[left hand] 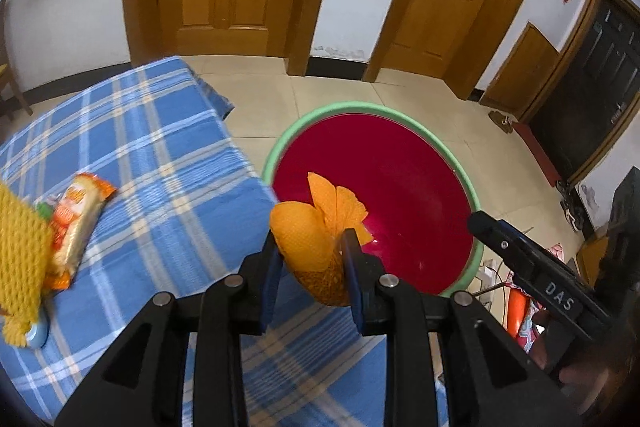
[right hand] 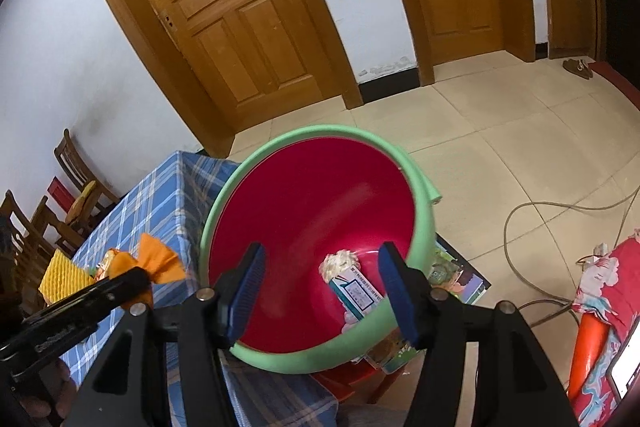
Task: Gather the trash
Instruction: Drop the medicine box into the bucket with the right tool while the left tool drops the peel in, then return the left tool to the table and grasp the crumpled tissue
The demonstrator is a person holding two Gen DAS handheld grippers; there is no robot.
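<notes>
Left gripper (left hand: 310, 263) has its jaws pinching an orange mesh wrapper (left hand: 316, 227), held right at the edge of the blue plaid tablecloth (left hand: 160, 147) and partly over the red basin with the green rim (left hand: 384, 187) sitting beside the table. Right gripper (right hand: 320, 291) hangs over that same basin with jaws spread and nothing between the pads, and down inside lie a small white-and-teal box (right hand: 354, 293) and a crumpled whitish wad (right hand: 340, 261). On the cloth lie a snack packet (left hand: 80, 223) and a yellow foam net (left hand: 20, 259), touching each other.
</notes>
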